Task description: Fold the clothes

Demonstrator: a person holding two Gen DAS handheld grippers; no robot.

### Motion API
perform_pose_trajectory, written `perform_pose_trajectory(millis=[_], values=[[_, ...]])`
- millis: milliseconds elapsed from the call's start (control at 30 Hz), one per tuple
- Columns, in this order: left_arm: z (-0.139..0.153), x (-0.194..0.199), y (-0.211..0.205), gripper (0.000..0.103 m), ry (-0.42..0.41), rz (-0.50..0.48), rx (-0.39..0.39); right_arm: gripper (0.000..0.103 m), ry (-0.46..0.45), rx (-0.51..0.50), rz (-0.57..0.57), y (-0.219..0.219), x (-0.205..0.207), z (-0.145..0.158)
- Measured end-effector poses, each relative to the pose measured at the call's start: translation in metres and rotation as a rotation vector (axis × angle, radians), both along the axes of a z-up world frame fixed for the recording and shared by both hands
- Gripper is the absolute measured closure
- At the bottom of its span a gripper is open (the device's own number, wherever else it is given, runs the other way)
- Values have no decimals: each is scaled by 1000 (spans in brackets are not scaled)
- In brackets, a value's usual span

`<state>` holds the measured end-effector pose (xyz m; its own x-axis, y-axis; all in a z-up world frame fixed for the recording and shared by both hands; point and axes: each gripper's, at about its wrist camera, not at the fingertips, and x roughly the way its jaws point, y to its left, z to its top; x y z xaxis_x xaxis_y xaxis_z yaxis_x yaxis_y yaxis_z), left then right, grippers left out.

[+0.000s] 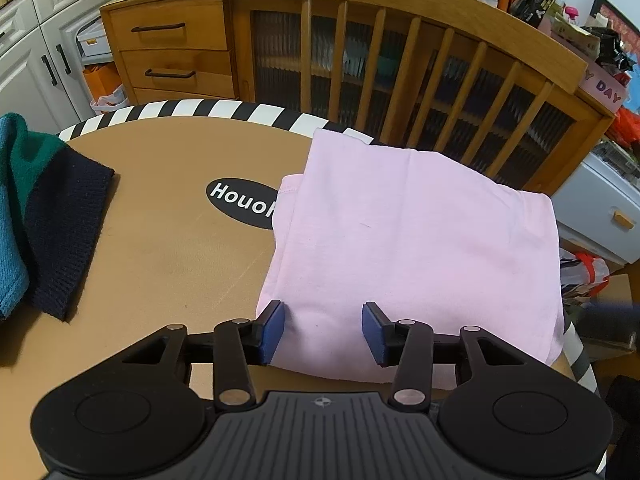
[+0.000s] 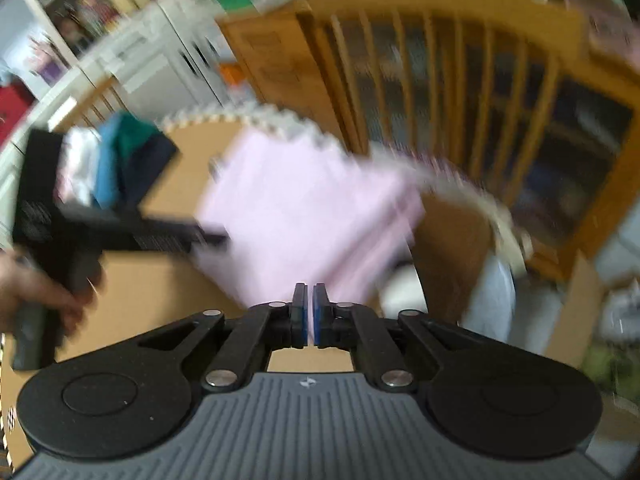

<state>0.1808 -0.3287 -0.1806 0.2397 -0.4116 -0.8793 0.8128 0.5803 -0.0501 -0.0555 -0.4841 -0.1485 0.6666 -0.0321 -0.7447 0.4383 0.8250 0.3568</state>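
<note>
A pink garment [image 1: 416, 248] lies folded into a rectangle on the brown ironing board [image 1: 168, 248]. My left gripper [image 1: 323, 334] is open, its blue pads on either side of the garment's near edge, holding nothing. In the blurred right wrist view the pink garment [image 2: 304, 208] lies ahead. My right gripper [image 2: 308, 314] has its pads almost together with only a thin gap, above the garment's near corner; no cloth shows between them. The left gripper [image 2: 120, 232] appears there at the garment's left edge, held by a hand.
A teal, green and navy knit garment [image 1: 44, 216] lies at the board's left end. The board has a black-and-white striped rim [image 1: 224, 108]. A wooden slatted chair back [image 1: 440, 80] and a wooden cabinet [image 1: 172, 44] stand behind. White drawers [image 1: 600, 216] sit at right.
</note>
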Motion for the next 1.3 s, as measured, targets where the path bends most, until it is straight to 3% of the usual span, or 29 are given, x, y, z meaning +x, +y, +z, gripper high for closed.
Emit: perform_pose_trajectory(millis=[67,133,200,367,400,433,500,567,633,667,700,767,900,1000,1300], values=[[0,1,0,56,6,5,0,93,-23,5,33,2,20,-2],[0,2,1,56,13,14,-3,93,32,-30,45,3,37,-14],[0,2,2,54,16,23,-4,99,55,-24,41,-1,35,-26],[3,4,3,54,18,38,7,100,65,15,33,-16,22,-30],[6,3,4,54,-3,53,26,92,77,4,29,-17,18,-27],[11,-1,6,45,-54,77,62,88,95,-25,17,-17,16,-23],[20,-11,11,42,-128,82,105,72,98,-39,12,-16,5,-15],[31,-23,16,30,-118,67,95,67,67,7,44,-12,-5,-7],[40,-37,17,15,-105,76,69,55,46,20,98,2,-12,0],[44,-44,17,10,-104,76,58,44,38,12,111,11,-14,2],[47,-51,17,9,-103,77,47,37,34,3,118,19,-16,5],[51,-63,17,4,-99,68,35,33,26,-6,137,35,-20,9],[48,-81,22,0,-72,27,9,14,14,-55,106,70,-31,16],[43,-90,35,0,-63,-6,13,13,37,-132,78,99,-36,18],[40,-108,71,0,-133,-82,10,12,62,-148,22,149,-45,20]])
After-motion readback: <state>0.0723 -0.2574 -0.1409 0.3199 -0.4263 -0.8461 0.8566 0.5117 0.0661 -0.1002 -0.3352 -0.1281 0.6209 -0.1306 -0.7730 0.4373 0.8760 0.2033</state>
